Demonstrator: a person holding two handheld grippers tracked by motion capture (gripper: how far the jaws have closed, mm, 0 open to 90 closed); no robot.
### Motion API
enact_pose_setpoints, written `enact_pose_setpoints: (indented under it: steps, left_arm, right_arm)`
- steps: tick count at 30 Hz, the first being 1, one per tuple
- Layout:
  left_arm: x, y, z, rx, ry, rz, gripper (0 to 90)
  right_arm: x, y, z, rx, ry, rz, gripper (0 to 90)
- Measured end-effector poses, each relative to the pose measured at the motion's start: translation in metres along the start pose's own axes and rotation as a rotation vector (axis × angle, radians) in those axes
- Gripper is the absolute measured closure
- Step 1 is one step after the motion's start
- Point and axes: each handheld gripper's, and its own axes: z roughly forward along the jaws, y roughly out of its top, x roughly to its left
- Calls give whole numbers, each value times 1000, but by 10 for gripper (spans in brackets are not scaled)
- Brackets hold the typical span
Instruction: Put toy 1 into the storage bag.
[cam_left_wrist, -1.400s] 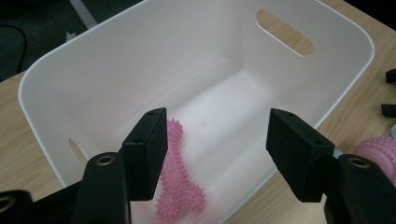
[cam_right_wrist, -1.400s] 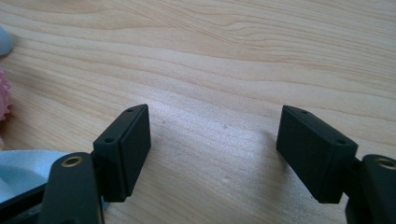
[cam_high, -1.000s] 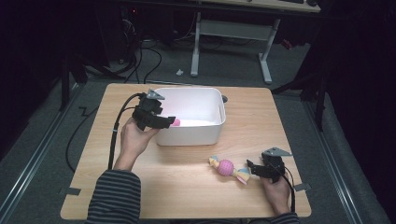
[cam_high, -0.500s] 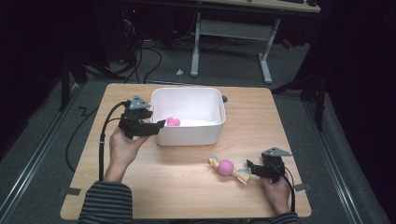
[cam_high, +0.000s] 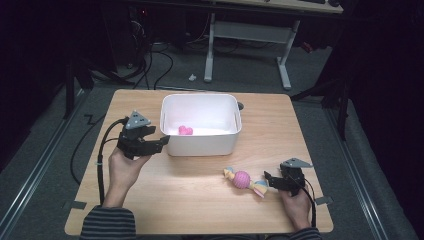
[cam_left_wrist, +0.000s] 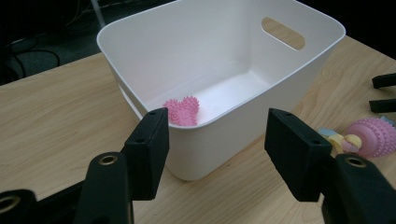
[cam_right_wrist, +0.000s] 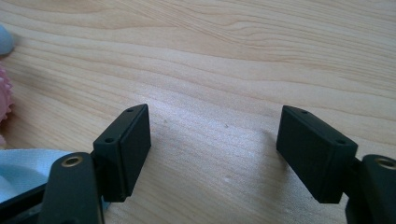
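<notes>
The left gripper (cam_high: 161, 144), left of centre, stands spread and empty beside the white bin (cam_high: 200, 145). The right gripper (cam_high: 270, 180), lower right, gapes empty near the toy (cam_high: 243, 179).

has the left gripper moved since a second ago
Yes. The left gripper has drawn back leftward from over the white bin rim to just outside its left wall, jaws open and empty.

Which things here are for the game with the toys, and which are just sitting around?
For the job:
- white tub
- pink spiky toy, lying inside the tub
- ball-and-ribbon toy, on the table by the right gripper
- left gripper, open, beside the tub

Just sitting around:
- white desk frame behind the table
- cables on the floor
</notes>
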Motion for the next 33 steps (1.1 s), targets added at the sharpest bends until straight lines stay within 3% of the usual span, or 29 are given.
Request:
enact_pose_setpoints:
  steps: [14,33]
  left_arm:
    - [-4,-19,0,-9,-13,-13,402]
    - [-3,-50,5,-14,-20,-84,396]
  right_arm:
    - [0,0,0,0,0,-1,263]
    - [0,0,0,0,0,-1,263]
